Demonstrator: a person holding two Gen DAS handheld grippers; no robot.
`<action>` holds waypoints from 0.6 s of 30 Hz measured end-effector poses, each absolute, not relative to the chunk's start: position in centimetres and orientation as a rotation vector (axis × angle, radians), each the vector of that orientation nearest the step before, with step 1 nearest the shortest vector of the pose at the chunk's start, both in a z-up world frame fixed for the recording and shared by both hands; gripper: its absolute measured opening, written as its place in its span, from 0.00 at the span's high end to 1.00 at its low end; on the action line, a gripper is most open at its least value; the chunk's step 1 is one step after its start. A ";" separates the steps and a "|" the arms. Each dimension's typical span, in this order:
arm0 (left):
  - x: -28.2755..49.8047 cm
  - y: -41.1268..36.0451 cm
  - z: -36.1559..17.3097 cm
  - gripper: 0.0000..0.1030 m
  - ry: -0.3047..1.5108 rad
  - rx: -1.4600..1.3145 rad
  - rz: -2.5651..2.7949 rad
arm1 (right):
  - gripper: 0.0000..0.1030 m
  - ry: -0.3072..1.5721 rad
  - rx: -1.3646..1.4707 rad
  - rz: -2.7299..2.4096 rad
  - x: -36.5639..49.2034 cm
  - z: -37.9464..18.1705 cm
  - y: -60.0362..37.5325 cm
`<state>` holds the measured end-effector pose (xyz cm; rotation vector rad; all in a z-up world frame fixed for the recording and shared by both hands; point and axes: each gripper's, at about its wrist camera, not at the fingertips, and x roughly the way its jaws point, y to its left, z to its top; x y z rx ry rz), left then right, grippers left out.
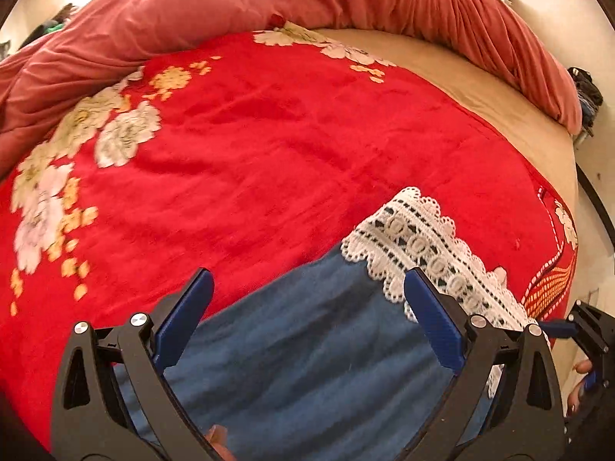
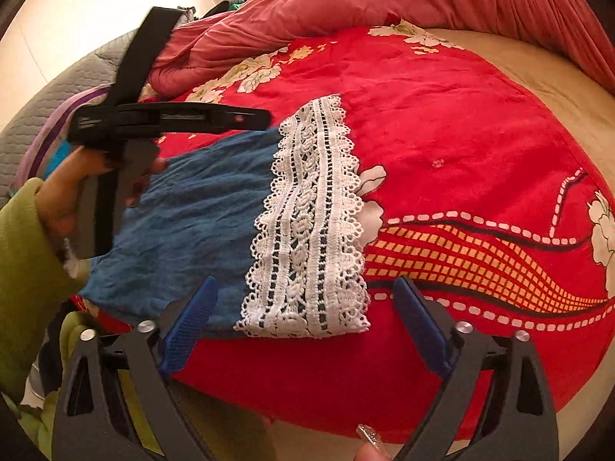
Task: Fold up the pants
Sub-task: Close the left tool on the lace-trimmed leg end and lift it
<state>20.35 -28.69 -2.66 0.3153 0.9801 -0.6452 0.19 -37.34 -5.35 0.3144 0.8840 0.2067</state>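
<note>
Lying flat on the red flowered blanket [image 2: 442, 115], one pair of blue pants [image 2: 192, 226] runs lengthwise from the person's side toward its white lace hem [image 2: 311, 223]. Two grippers: left gripper [image 1: 307, 307] released above the blue cloth, right gripper [image 2: 307, 315] released over the hem.

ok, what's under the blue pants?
The blue pants with their white lace hem lie flat on a red flowered blanket. The blanket's pattern beneath them is covered, as is anything else there.

Red floral blanket [image 1: 269, 146], pink duvet [image 1: 230, 4], pale walls [image 2: 96, 4].
</note>
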 end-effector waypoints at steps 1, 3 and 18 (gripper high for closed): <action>20.6 -29.0 -3.0 0.10 0.986 0.318 -0.659 | 0.16 0.882 0.318 0.212 0.3 -5.3 -37.3; 20.9 -29.5 -3.6 0.13 0.999 0.323 -0.676 | 0.16 0.880 0.323 0.221 0.5 -5.4 -37.1; 20.6 -31.0 -5.6 0.72 1.069 0.248 -0.791 | 0.41 0.878 0.313 0.246 2.6 -5.8 -36.5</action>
